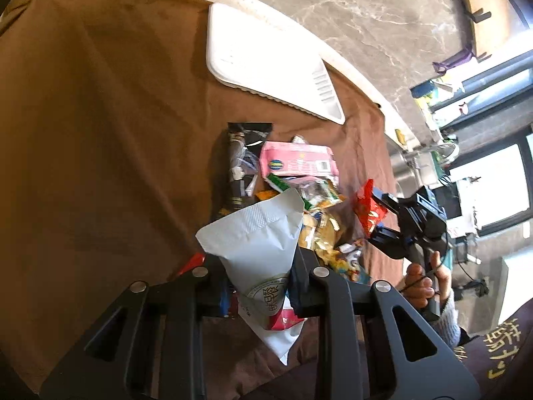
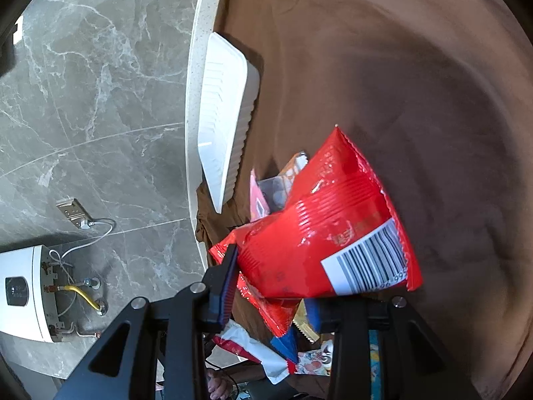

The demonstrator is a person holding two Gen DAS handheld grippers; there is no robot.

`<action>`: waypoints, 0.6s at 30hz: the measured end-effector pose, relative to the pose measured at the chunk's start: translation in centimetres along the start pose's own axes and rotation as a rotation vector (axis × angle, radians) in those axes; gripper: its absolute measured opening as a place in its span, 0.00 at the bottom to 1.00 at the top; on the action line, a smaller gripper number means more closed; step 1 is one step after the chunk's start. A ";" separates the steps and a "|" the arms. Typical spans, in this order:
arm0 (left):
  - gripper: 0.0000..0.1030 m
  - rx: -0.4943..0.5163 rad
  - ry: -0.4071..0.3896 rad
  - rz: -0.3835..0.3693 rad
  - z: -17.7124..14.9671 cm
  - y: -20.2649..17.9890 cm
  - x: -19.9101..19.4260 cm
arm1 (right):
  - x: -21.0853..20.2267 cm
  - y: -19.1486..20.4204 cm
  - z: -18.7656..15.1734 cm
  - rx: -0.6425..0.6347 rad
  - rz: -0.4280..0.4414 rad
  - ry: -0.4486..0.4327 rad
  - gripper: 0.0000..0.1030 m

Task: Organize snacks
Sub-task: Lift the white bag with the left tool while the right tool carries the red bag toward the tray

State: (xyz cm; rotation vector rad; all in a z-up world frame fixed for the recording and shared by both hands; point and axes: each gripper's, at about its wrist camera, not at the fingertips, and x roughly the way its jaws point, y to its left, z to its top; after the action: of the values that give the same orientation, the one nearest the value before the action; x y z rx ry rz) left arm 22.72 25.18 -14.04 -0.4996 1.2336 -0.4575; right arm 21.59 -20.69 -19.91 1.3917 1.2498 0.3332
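Your left gripper (image 1: 258, 278) pinches a white packet (image 1: 258, 243) above the snack pile (image 1: 299, 193), your right gripper (image 2: 271, 286) clamps a red packet (image 2: 319, 230), and 1 white tray (image 1: 266, 63) lies beyond on the brown cloth (image 1: 100, 133).

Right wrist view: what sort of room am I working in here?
Probably a home kitchen or utility corner: a wall-mounted water heater with pipes, grey marble-look wall tiles, and a white counter edge under the brown cloth.
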 end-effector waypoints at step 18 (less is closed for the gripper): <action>0.22 0.054 -0.044 -0.091 5.1 -1.8 -1.0 | 0.7 3.6 1.4 -0.023 0.092 0.008 0.36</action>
State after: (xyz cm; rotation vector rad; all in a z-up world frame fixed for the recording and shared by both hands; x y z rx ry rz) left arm 27.22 24.90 -10.98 -0.5184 1.1566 -0.5533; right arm 24.63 -19.98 -17.57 1.4319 1.1873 0.4160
